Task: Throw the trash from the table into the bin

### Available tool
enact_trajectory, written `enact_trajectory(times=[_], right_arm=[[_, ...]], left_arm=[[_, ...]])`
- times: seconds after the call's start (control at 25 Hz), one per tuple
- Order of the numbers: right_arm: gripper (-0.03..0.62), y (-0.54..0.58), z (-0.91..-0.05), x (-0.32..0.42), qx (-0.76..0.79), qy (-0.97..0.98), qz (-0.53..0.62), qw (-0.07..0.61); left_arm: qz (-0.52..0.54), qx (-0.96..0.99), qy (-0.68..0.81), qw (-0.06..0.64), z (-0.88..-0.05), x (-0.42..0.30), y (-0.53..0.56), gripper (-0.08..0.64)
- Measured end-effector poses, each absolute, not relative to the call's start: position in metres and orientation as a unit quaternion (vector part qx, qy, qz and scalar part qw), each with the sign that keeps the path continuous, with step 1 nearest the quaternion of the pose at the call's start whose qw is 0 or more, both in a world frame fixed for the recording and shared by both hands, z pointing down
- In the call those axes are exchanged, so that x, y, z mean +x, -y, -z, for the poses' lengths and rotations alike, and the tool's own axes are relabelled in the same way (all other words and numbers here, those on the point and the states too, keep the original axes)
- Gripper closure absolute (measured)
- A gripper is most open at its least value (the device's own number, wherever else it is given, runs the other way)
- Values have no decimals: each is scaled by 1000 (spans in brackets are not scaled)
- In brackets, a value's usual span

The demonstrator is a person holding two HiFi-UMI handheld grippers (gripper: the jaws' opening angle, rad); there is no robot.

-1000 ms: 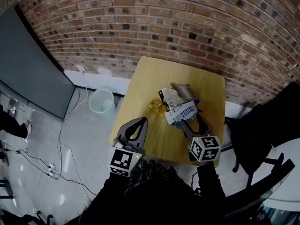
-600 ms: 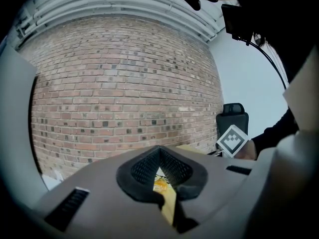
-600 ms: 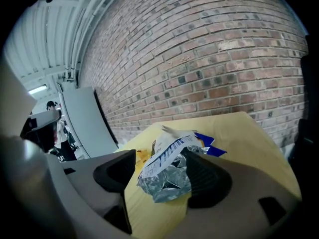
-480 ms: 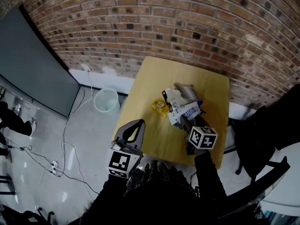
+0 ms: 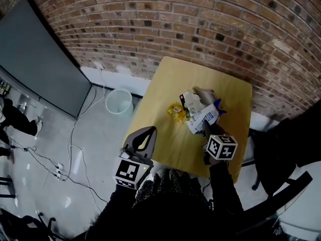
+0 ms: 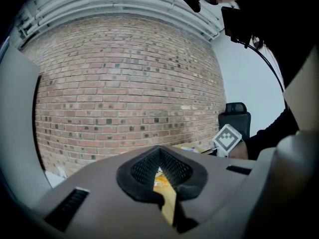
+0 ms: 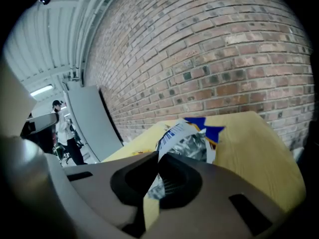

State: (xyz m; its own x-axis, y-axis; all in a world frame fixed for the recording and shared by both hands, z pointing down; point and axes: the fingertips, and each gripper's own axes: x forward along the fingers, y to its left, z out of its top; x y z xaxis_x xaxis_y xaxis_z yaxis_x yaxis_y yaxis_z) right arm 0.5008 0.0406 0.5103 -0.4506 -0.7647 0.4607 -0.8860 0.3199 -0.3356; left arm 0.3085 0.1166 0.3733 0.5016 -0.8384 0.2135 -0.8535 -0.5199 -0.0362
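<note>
The surface (image 5: 175,79) is pale yellow wood. On it the wrapper (image 5: 204,115) shows white with blue print, blue corners and a crinkled silver inside. The small packet (image 5: 176,111) is yellow-orange. The bin (image 5: 119,100) is white mesh. The wall (image 5: 200,19) is red-brown brick with pale mortar lines. The left gripper (image 5: 144,130) is grey-brown, its cube patterned in black-and-white squares.

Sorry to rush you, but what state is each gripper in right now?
Left gripper: closed, empty.
Right gripper: just closed on the crumpled silver-and-blue foil wrapper.
</note>
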Motion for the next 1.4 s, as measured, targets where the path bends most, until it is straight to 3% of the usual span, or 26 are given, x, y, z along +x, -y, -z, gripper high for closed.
enact_trajectory(times=[0.6,1.08,1.4], right_arm=[[581,-45,-434,443,424,886,-162,91],[582,-42,-427,345,364,915,-129,120],[582,-41,-423,242,385,905,-124,133]], left_arm=[[-96,836,540,24,-360,288,-129,554],[-77,792,605,28,-362,189,-142,554],[-74,807,585,31,-368,90,-137,554]])
